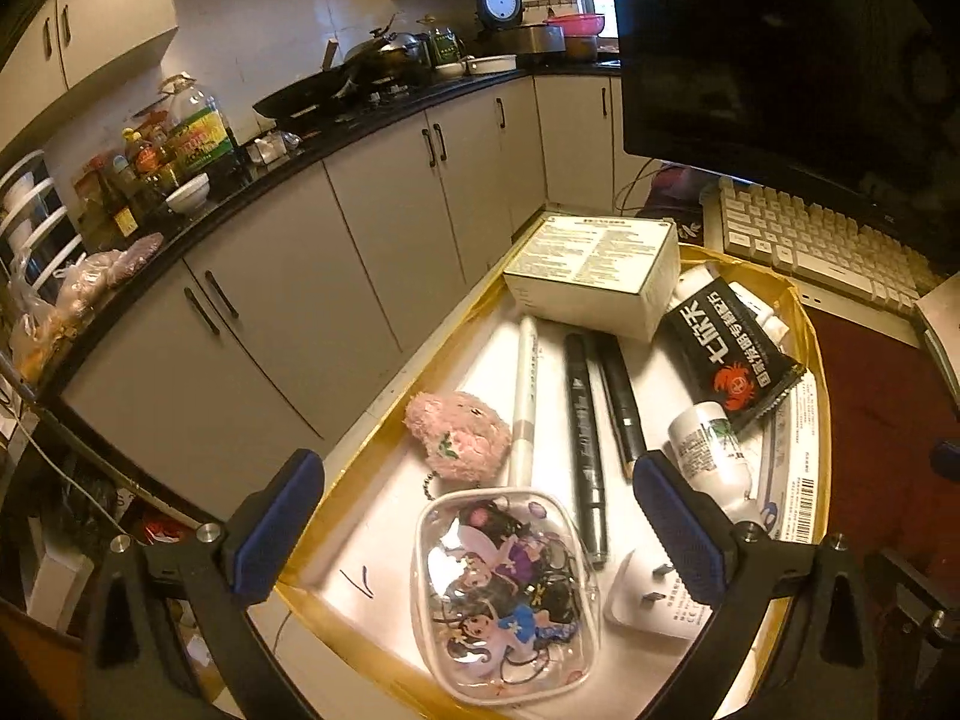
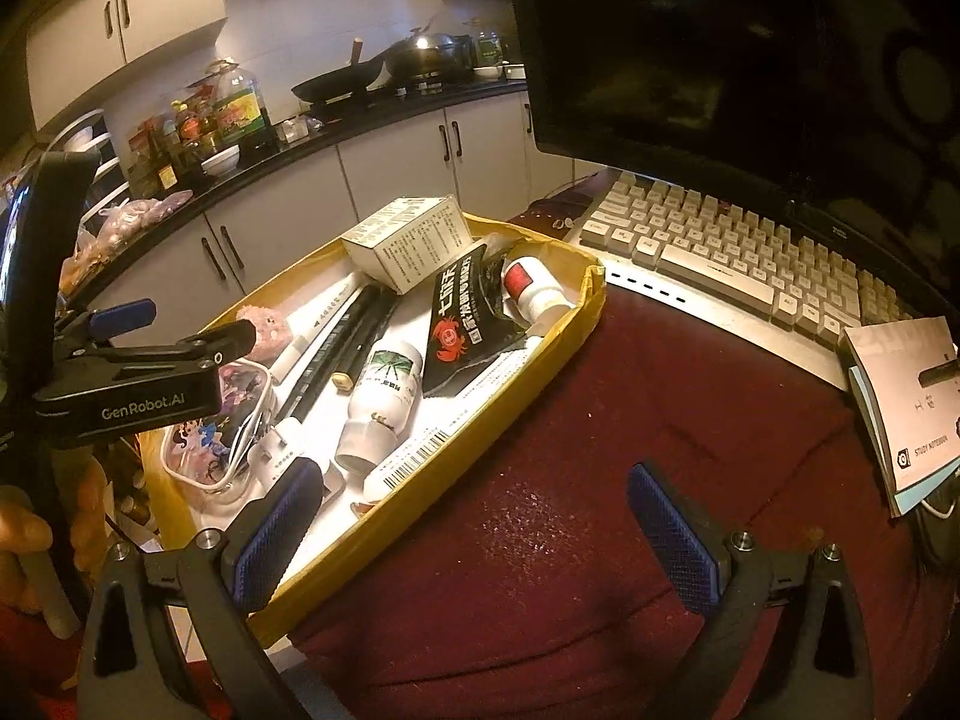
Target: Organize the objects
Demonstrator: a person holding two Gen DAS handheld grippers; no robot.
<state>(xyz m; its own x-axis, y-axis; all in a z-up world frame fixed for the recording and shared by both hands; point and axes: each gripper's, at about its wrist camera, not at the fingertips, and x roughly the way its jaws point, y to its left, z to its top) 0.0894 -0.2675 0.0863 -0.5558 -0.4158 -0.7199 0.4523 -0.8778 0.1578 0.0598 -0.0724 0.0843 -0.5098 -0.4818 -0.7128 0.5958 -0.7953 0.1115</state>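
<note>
A clear pouch (image 1: 504, 597) printed with cartoon figures lies nearest, between the wide-spread, empty fingers (image 1: 273, 531) of the left gripper (image 1: 477, 531), inside a yellow-rimmed tray (image 1: 360, 450). Just inside the right-hand finger sits a white plug (image 1: 651, 603); beyond that finger a white bottle (image 1: 711, 456) lies on its side. Past the pouch, a pink plush charm (image 1: 459, 435) rests toward the left-hand finger, beside a white pen (image 1: 525, 402), a black marker (image 1: 585, 444) and a second dark pen (image 1: 621, 399) lying roughly parallel. Farther on, a black packet (image 1: 729, 351) with a red crab mark leans against a white box (image 1: 594, 273) at the tray's far end. The right gripper (image 2: 477, 537) hovers with fingers (image 2: 675, 537) equally wide and empty, its left finger over the tray's near corner, its right over the dark red cloth (image 2: 600, 480). Beyond them sit a keyboard (image 2: 738, 252), a booklet (image 2: 906, 396) and a dark monitor (image 2: 720, 48).
</note>
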